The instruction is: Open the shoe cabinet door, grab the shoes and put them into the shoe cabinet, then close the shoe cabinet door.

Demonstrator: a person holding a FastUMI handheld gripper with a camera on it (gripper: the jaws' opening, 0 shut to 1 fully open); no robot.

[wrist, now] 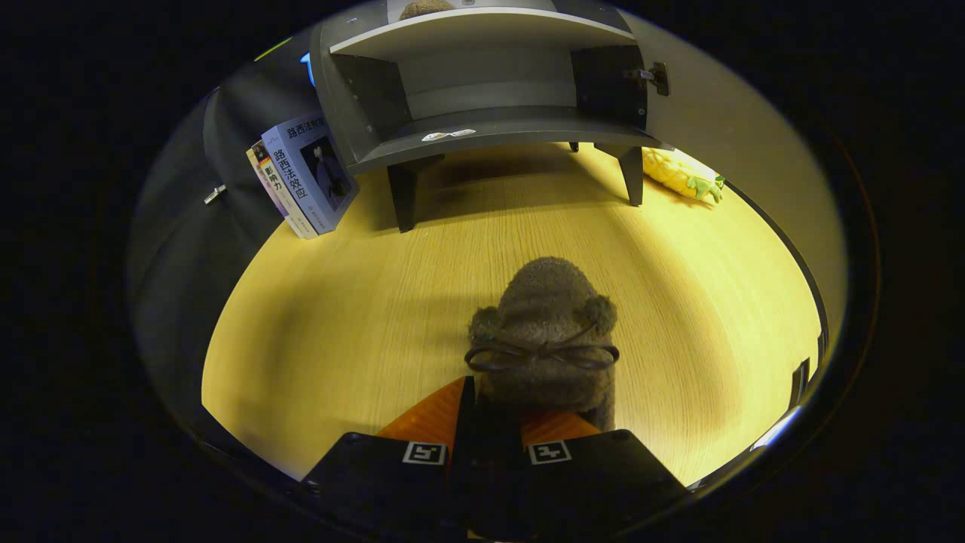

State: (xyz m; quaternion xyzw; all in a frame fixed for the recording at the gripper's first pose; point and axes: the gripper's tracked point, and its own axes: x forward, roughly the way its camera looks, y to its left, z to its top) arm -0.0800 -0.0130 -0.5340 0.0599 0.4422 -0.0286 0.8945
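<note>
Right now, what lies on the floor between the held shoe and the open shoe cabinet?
Nothing: in the gripper view, bare wooden floor runs from the fuzzy shoe, gripped between the fingers, to the shoe cabinet.

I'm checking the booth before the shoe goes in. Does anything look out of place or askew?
Mostly tidy. The gripper is shut on the fuzzy shoe, and the shoe cabinet stands open. Odd ones: a plush pineapple lies on the floor by the cabinet's leg, and the books lean tilted against its side.
</note>
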